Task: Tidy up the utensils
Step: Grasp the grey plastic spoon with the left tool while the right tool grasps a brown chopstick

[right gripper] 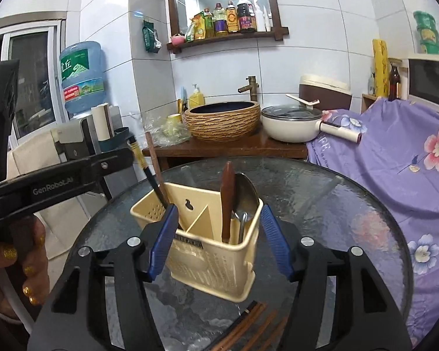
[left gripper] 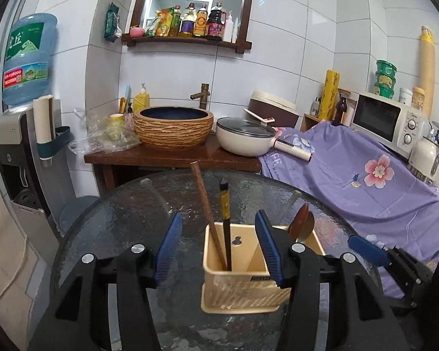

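A cream two-compartment utensil holder (left gripper: 240, 289) (right gripper: 216, 254) stands on the round glass table (left gripper: 117, 219) (right gripper: 336, 204). Its left compartment holds a brown chopstick (left gripper: 203, 204) (right gripper: 153, 158) and a black chopstick (left gripper: 225, 213) (right gripper: 149, 175). Its right compartment holds a wooden spoon (right gripper: 227, 196) (left gripper: 298, 219) and metal spoons (right gripper: 245, 199). Several loose chopsticks (right gripper: 248, 330) lie on the glass in front of the holder. My left gripper (left gripper: 219, 248) is open and empty, just above the holder's left side. My right gripper (right gripper: 219, 239) is open and empty, straddling the holder.
Behind the table a wooden counter (left gripper: 172, 155) carries a woven basin (left gripper: 172, 127) and a white lidded pan (left gripper: 245, 137). A purple floral cloth (left gripper: 351, 175) covers the surface at right, with a microwave (left gripper: 386, 122). A water dispenser (left gripper: 23, 93) stands at left.
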